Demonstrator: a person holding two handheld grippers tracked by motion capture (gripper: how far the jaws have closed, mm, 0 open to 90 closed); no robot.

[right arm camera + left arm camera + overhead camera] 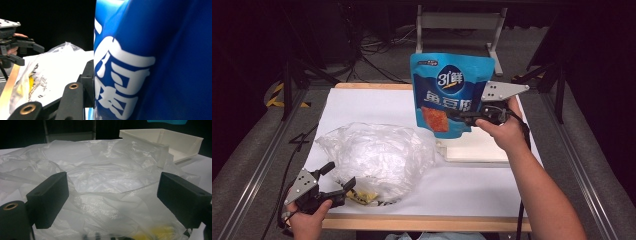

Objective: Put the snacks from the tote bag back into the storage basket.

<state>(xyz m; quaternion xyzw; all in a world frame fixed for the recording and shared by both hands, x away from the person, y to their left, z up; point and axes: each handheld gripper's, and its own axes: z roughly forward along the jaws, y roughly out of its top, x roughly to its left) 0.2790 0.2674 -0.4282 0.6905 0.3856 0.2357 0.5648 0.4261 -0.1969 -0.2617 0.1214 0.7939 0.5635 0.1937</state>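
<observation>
Your left tongs point(343, 186) sit spread at the desk's point(472, 195) near left corner, mouthing the crinkled clear plastic bag point(377, 152): limp, slippery film, so pinch a bunched fold. Your right tongs point(462, 117) pinch the blue snack pouch point(451, 92) aloft over the far right side; it looks light and stiff.

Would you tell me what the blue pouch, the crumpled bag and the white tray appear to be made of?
The blue pouch looks like glossy printed plastic film: it shines and carries printed lettering. The crumpled bag seems thin translucent plastic, creased all over. The white tray looks like matte rigid plastic with straight thin walls, though the exact material is unclear.
</observation>
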